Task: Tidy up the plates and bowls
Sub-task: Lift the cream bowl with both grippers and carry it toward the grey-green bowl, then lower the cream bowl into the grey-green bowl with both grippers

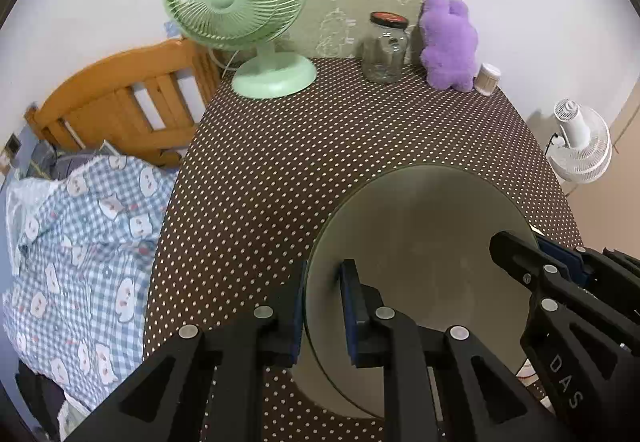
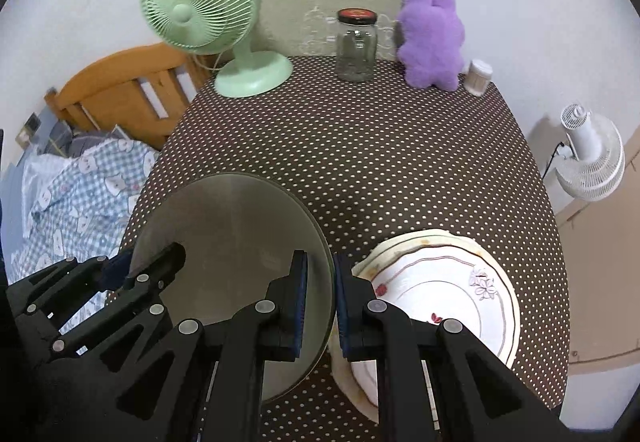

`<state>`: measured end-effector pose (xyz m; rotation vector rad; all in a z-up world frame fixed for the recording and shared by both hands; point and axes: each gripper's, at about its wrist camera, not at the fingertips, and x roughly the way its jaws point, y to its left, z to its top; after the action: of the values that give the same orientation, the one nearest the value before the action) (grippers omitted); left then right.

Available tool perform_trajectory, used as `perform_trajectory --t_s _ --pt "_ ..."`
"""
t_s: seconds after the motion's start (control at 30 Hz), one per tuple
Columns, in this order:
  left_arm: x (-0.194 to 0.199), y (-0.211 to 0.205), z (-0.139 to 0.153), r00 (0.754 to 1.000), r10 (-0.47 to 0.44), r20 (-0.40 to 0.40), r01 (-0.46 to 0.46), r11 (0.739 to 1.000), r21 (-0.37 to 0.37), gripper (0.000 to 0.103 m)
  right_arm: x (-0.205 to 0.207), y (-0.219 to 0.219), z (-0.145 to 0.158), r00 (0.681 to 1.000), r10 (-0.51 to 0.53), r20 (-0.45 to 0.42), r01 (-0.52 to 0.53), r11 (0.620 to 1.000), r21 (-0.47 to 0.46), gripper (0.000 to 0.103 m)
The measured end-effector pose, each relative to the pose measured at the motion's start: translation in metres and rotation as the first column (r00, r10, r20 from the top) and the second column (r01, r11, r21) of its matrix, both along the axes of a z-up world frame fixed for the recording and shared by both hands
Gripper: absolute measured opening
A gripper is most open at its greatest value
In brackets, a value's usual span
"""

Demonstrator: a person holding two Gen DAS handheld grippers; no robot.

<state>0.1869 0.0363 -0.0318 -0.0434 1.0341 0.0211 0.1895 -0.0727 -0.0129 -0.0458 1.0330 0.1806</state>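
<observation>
A round grey-green plate (image 1: 420,234) hangs a little above the brown dotted table (image 1: 320,146), casting a shadow on the cloth. My left gripper (image 1: 322,278) is shut on its left rim, one pad above and one below. In the right wrist view my right gripper (image 2: 320,262) is shut on the right rim of the same plate (image 2: 232,226). Each gripper shows in the other's view: the right gripper (image 1: 536,246) and the left gripper (image 2: 140,262). A white floral plate (image 2: 440,282) lies on a larger cream plate (image 2: 420,236) on the table just right of my right gripper.
At the table's back stand a green desk fan (image 1: 236,2), a glass jar (image 1: 386,50), a purple plush toy (image 1: 450,42) and a small round container (image 1: 488,78). A bed with a checked quilt (image 1: 80,242) borders the left edge. A white fan (image 1: 584,146) stands off the right edge.
</observation>
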Motion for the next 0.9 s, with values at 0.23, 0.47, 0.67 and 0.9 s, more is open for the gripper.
perform_trajectory --t_s 0.23,0.47,0.67,0.9 --pt "-0.011 0.015 -0.01 0.999 0.028 -0.021 -0.028 1.0 0.005 0.013 -0.005 0.016 -0.009 0.999 0.035 -0.031 -0.035 0.999 -0.002 0.016" --pt "-0.017 0.024 -0.024 0.997 0.05 -0.059 -0.05 0.999 -0.003 0.013 -0.009 0.029 -0.023 0.996 0.058 -0.071 -0.059 0.998 -0.008 0.016" --pt "-0.018 0.026 -0.036 0.995 0.049 -0.089 -0.051 0.999 -0.018 0.013 -0.009 0.029 -0.035 0.994 0.057 -0.095 -0.059 0.998 -0.015 0.016" --pt "-0.013 0.019 -0.047 0.993 0.024 -0.114 -0.026 0.999 -0.022 0.013 -0.004 0.023 -0.048 0.992 0.025 -0.124 -0.028 1.0 -0.015 0.016"
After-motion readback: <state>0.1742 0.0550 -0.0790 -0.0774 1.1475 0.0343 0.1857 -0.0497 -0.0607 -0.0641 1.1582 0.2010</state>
